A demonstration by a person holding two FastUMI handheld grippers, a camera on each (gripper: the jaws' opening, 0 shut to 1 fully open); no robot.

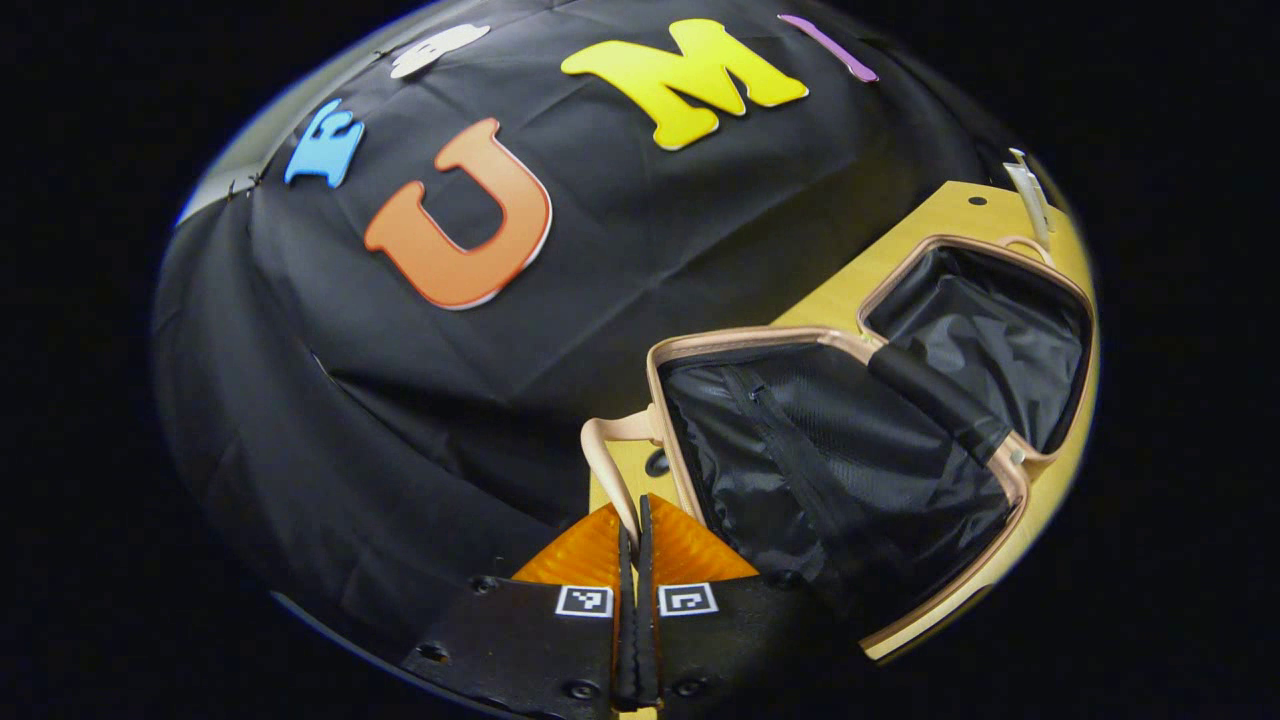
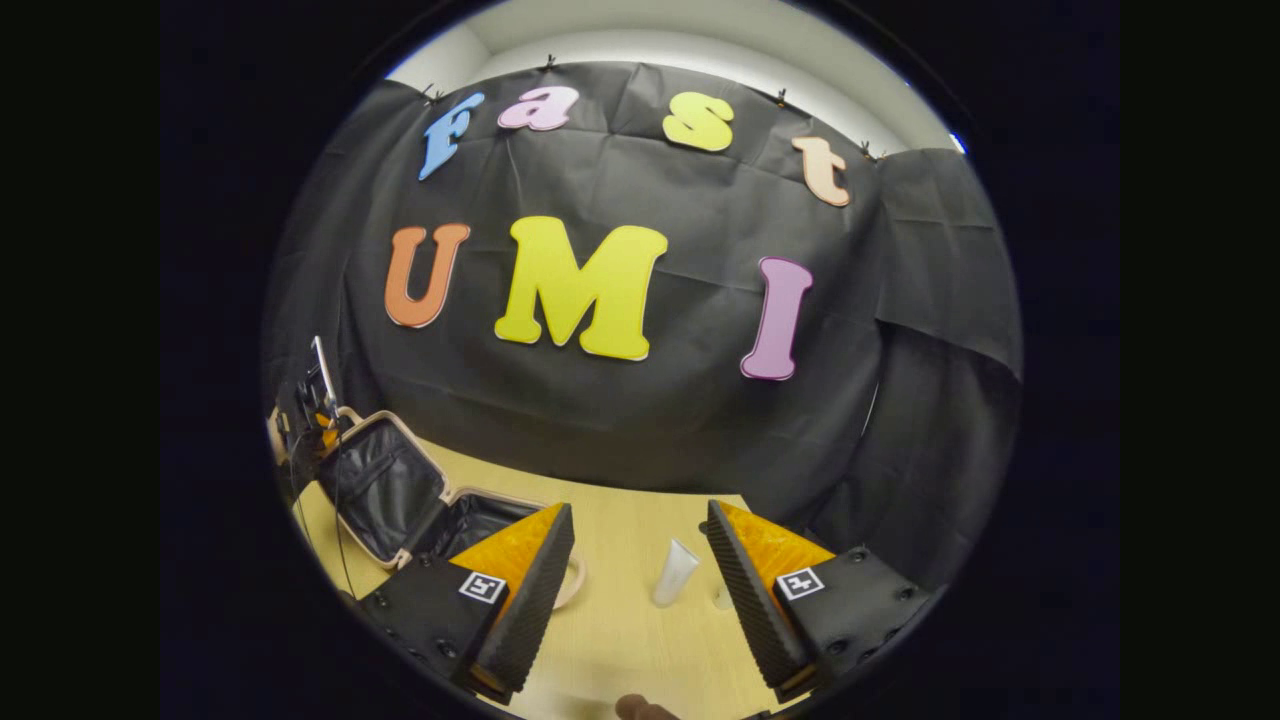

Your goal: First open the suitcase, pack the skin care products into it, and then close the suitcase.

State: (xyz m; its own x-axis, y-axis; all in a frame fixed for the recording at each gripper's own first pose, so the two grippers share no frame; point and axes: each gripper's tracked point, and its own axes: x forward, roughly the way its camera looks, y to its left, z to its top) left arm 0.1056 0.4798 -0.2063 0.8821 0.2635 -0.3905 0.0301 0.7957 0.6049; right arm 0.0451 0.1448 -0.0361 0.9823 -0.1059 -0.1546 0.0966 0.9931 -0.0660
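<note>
The suitcase (image 1: pixel 850 440) lay open on the counter (image 2: pixel 620 560); my left gripper (image 1: pixel 634 540) was clenched on its handle (image 1: pixel 612 460), probably steadying it. My right gripper (image 2: pixel 640 560) stood spread wide, framing the tube (image 2: pixel 675 572) just beside the suitcase, ready for packing

A staged recording booth, not a lived-in room. Walled by a creased black cloth backdrop (image 2: pixel 640 400), pinned up with small clips along its top edge. Above the cloth, a strip of plain pale wall or ceiling (image 2: pixel 700 40), brightly and evenly lit. In front, a light yellow wooden tabletop (image 2: pixel 620 620), smooth and mostly bare. Laid out on it like props: a small beige hard-shell suitcase with black fabric lining (image 2: pixel 385 490), lying open, and a slim white squeeze tube (image 2: pixel 675 572) near it. At the left edge, dark equipment with thin cables (image 2: pixel 300 410), too small to identify.
</note>
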